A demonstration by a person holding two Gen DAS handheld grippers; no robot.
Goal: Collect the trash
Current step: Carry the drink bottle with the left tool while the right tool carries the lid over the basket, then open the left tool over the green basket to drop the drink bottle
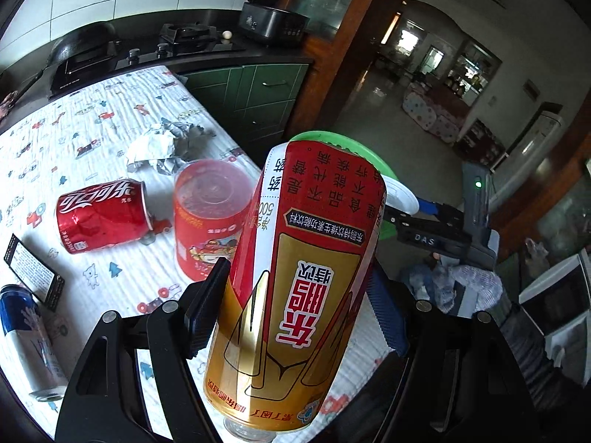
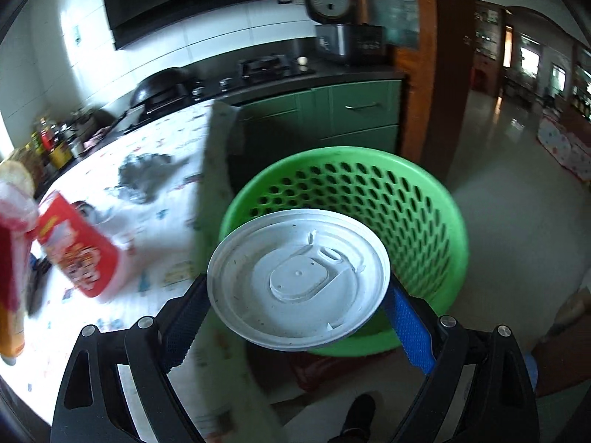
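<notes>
Right claw (image 2: 295, 317) has its pads clamped on the edges of a white plastic cup lid (image 2: 297, 280), held flat and hanging over the near rim of the green perforated basket (image 2: 424, 199) that sits on the floor beside the counter. Left claw (image 1: 295, 313) is closed on a tall red-and-gold drink bottle (image 1: 295, 288), carried tilted with its cap end toward the camera, out near the counter's edge, with a slice of the same green basket (image 1: 332, 138) showing behind its far end.

So I'd say we're in the drop-off step: both pieces are picked and on the way to the bin. The lid looks about ready; it just needs the jaws opened once it's fully over the opening so it doesn't catch the rim. The bottle needs carrying further over before letting go.

Plenty left on the counter (image 1: 92, 129), which has a white quilted cloth with little cartoon prints: a red cola can (image 1: 103, 216) on its side, a red clear-topped cup (image 1: 210, 217), crumpled paper (image 1: 162, 146), a blue-and-white can (image 1: 29, 339) and a small black card (image 1: 33, 267).

Room is a kitchen, with green cabinets (image 2: 354, 114), a gas hob (image 1: 184, 38), a rice cooker (image 2: 340, 22), and a doorway to a living area.
</notes>
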